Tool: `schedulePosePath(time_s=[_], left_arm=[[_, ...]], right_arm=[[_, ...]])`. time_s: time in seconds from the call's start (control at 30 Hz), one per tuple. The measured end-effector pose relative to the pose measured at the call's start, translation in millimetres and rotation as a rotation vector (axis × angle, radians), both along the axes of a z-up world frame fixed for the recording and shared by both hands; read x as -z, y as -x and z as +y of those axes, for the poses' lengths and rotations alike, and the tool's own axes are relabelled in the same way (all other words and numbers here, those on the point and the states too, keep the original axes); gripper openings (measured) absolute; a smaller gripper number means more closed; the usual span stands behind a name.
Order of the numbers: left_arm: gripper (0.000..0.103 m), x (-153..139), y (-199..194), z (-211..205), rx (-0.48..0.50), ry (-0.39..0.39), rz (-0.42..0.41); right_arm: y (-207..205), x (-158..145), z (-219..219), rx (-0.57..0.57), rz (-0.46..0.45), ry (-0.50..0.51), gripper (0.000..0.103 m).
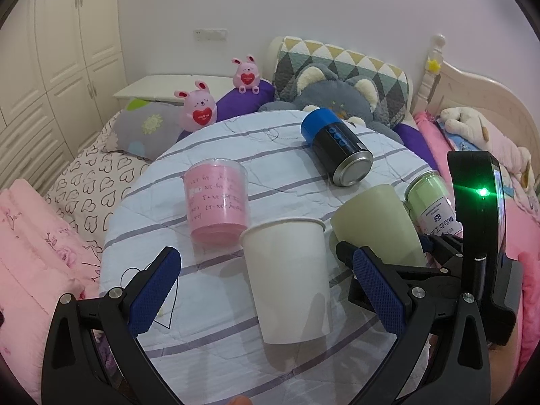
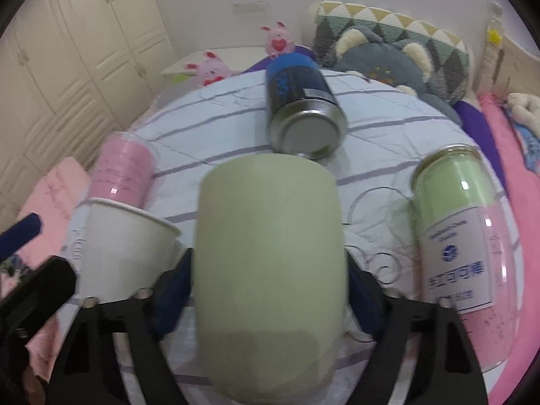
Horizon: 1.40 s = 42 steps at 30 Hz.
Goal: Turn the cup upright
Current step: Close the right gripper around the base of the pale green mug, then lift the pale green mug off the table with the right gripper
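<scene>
Green cup (image 2: 270, 270) sits between the pads of my right gripper (image 2: 270, 290), jaws closed against its sides, blue pads pressed to the wall on both flanks. Cup is low over the round worktop (image 2: 388, 108); its far end faces away from the lens, so I cannot tell from this view which end is the mouth, nor whether the near end touches the cloth. Frame is motion-blurred. Left gripper (image 1: 266, 297) is spread wide, the white paper cup (image 1: 287, 280) standing mouth-up between its pads but touched by neither. From the left view the green cup (image 1: 378, 222) appears just beside the paper cup, with the green jar (image 1: 432, 202) close on its other side and the blue can (image 1: 337, 148) lying on its side beyond. Pink jar (image 1: 217, 206) is farther left. My judgement: the flip is underway, not finished. To do it well I keep the squeeze steady, since the wall looks smooth and may slide in the pads; roll the wrist about the cup's own axis of grip, not swing it, because neighbours are near on both sides. Lift slightly before turning so the rim does not drag the quilted cloth. Set down flat, release only once the base sits level. Left stays clear.
</scene>
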<state>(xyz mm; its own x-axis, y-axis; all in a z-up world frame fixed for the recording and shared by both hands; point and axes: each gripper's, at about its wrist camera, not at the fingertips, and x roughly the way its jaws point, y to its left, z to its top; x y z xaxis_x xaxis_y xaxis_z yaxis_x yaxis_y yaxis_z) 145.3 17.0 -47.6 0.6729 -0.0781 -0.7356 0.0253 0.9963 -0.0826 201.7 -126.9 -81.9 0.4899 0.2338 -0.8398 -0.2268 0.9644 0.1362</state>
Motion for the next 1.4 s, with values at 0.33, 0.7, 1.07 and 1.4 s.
schedulePosePath(time_s=[0.33,0.7,1.07,1.4], left_arm=[[0.103,0,2,-5,0.016,-0.016,0.006],[0.103,-5,8,-7,0.014,-0.015,-0.003],[0.103,-9,29,-11,0.044,-0.017,-0.011],[0.103,-9,57,-11,0.06,-0.029,-0.008]], right_arm=[[1,-2,-1,0.002,-0.001,-0.008,0.079],[5,-4,-1,0.005,0.006,-0.004,0.079],[24,-8,-8,0.023,0.035,-0.016,0.079],[55,-10,-11,0.047,0.041,-0.038,0.079]])
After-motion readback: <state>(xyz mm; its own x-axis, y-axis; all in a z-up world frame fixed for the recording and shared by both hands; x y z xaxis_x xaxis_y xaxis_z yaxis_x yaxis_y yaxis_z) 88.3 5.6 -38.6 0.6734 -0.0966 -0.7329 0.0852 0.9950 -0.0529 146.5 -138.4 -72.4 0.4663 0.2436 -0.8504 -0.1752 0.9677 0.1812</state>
